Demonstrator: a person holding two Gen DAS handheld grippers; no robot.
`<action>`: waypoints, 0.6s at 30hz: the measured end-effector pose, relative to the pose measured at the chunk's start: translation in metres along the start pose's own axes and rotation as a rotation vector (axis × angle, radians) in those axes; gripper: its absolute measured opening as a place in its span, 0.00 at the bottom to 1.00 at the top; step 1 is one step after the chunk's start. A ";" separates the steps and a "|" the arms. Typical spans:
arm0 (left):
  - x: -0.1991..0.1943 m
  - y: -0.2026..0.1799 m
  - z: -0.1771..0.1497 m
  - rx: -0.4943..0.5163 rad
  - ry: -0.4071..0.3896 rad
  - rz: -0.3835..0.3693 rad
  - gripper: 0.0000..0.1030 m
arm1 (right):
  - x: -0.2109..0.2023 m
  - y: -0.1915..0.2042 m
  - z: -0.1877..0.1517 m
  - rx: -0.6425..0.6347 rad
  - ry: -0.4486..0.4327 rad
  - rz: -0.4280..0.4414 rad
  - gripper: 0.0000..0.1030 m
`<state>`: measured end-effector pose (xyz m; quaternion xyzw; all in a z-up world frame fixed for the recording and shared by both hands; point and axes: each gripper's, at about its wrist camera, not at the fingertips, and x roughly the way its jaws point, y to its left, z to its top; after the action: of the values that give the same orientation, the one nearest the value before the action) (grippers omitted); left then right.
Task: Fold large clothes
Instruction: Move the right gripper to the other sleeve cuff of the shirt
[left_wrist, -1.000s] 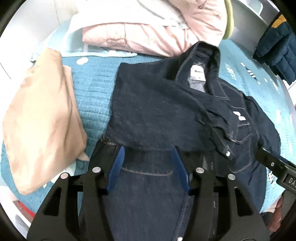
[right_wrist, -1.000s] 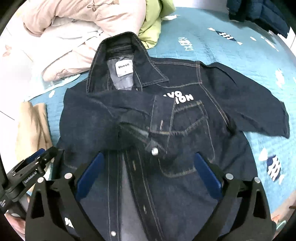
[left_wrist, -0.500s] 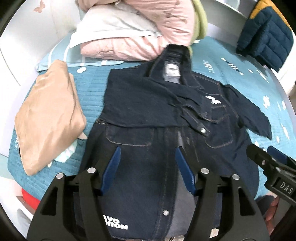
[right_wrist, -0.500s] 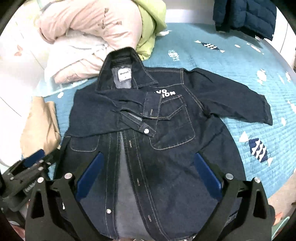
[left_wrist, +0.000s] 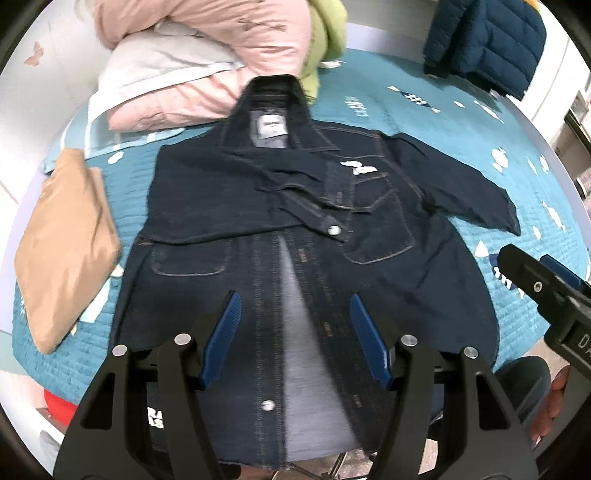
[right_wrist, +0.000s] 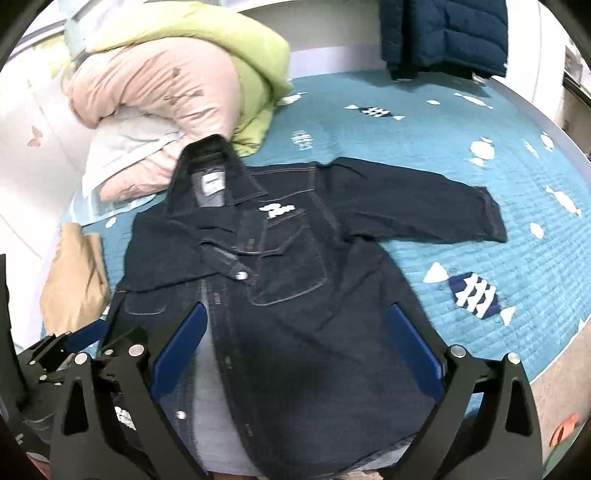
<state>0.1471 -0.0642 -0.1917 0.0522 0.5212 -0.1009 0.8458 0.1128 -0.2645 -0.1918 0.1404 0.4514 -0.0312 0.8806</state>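
Observation:
A dark denim jacket (left_wrist: 406, 288) (right_wrist: 332, 295) lies face up on the teal bed cover (right_wrist: 517, 229), collar toward the pillows. One sleeve is folded across its chest. The other sleeve (right_wrist: 436, 206) lies spread out to the right. My left gripper (left_wrist: 295, 306) hovers open above the jacket's lower front, with nothing between its blue pads. My right gripper (right_wrist: 297, 317) also hangs open above the hem, jaws wide, holding nothing. Each gripper shows at the edge of the other's view, the right one (left_wrist: 546, 284) and the left one (right_wrist: 85, 339).
A folded tan garment (left_wrist: 66, 251) lies left of the jacket. Pink and green quilts (right_wrist: 177, 85) are piled behind the collar. A navy puffer jacket (left_wrist: 487, 40) sits at the far right. The bed's near edge runs just below the hem.
Both grippers have drawn back toward the bed's near edge and risen. The whole jacket and more of the bed now show. The jacket itself has not moved.

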 end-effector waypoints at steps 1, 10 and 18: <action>0.002 -0.007 0.001 0.011 0.004 -0.002 0.61 | 0.001 -0.006 0.000 0.010 0.002 0.002 0.92; 0.031 -0.064 0.011 0.089 0.033 -0.018 0.61 | 0.021 -0.074 -0.004 0.153 0.019 0.006 0.92; 0.070 -0.100 0.032 0.109 0.080 -0.057 0.61 | 0.066 -0.157 0.012 0.336 0.071 -0.012 0.92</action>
<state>0.1831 -0.1762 -0.2381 0.0872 0.5495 -0.1509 0.8171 0.1326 -0.4132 -0.2729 0.2841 0.4713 -0.1064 0.8281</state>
